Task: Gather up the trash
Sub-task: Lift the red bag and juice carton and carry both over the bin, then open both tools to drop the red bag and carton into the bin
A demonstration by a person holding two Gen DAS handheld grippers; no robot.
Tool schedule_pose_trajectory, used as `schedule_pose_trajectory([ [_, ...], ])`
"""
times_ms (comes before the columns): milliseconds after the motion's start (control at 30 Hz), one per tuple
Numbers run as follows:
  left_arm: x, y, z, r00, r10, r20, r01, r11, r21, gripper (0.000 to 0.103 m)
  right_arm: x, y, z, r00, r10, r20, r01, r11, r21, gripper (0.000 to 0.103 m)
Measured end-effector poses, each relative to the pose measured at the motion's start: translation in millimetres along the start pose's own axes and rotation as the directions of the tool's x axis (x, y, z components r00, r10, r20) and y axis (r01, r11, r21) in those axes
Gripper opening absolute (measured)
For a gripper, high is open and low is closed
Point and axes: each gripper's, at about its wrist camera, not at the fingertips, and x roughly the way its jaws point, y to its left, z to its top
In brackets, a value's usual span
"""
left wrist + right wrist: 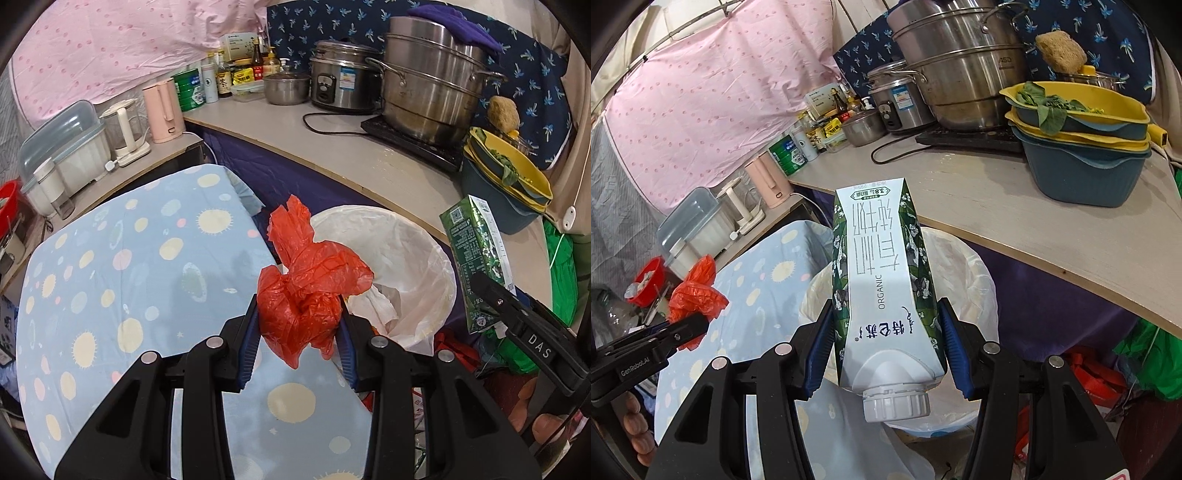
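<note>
My left gripper [300,325] is shut on a crumpled red plastic bag [310,284], held over the edge of the blue dotted tabletop, just left of a bin lined with a white bag [417,236]. My right gripper [886,325] is shut on a green-and-white milk carton [882,280], cap toward the camera, held above the same bin [964,266]. The carton also shows in the left wrist view [476,258], at the bin's right. The red bag also shows in the right wrist view [696,288].
A grey counter [369,151] behind the bin holds steel pots [432,81], a rice cooker [343,77], stacked yellow and blue basins [1082,147], bottles and kettles. The blue dotted cloth [122,277] covers the table at left. Red and green bags lie on the floor at right.
</note>
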Motion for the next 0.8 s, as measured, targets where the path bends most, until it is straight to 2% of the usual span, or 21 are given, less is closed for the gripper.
schedule_pose_trajectory([
  [800, 79.9, -54.8, 18.5, 0.992, -0.023, -0.122, 0.029, 0.998, 0.049, 0.038, 46.4, -26.8, 6.2, 0.996, -0.020, -0.082, 0.023, 0.999, 0.036, 0.053],
])
